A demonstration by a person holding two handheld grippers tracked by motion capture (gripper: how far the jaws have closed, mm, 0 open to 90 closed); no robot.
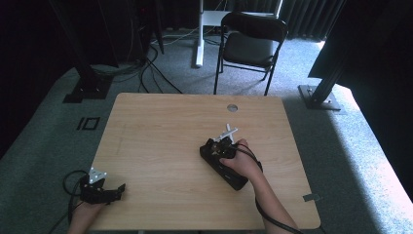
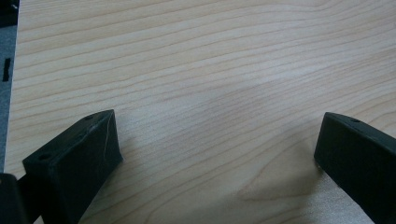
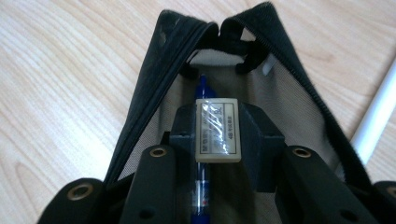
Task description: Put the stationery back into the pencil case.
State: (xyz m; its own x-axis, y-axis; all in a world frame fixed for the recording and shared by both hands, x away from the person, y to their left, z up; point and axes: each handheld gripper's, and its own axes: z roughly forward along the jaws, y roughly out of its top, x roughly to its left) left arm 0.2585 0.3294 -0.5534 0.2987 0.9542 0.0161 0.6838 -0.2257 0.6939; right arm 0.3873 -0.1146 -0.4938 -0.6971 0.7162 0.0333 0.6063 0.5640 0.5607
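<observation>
Eraser (image 3: 217,130) wrapper carries printed text — too blurred to read.

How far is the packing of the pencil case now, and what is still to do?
Done: a blue pen already lies inside the open black pencil case. In hand: the right gripper holds a wrapped eraser over the opening, not yet released. Left: a white pen lies on the table beside the case, which is unzipped. The left gripper rests open.
</observation>
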